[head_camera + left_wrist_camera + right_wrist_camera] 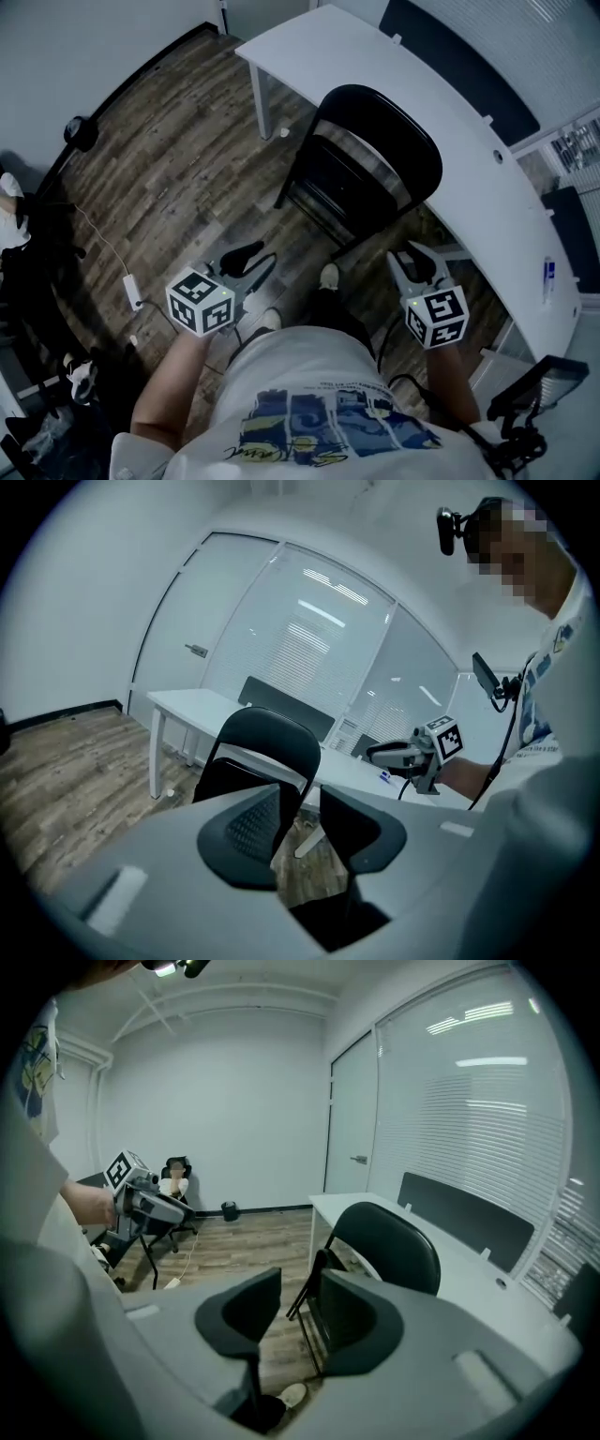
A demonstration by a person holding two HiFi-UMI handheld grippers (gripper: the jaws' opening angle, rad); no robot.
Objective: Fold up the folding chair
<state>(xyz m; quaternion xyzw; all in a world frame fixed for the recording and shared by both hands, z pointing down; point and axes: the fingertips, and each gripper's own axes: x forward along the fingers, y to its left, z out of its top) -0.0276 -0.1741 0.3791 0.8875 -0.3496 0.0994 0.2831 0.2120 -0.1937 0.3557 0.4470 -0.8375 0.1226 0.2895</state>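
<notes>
Floor, left: bare wood planks [159, 169], open from the dark baseboard across to the chair; white cable with plug block [132, 291] lying near the left gripper.
Left gripper [246, 258]: held in the air short of the chair, jaws a little apart, nothing between them, touching nothing.
Folding chair [375, 150]: standing on its legs, backrest just beside the table's edge, clear of both grippers.
Right gripper [417, 265]: raised near the chair's right side, jaws parted, empty, no contact.
Table [450, 141]: long white edge directly behind the chair, closing off the right side.
</notes>
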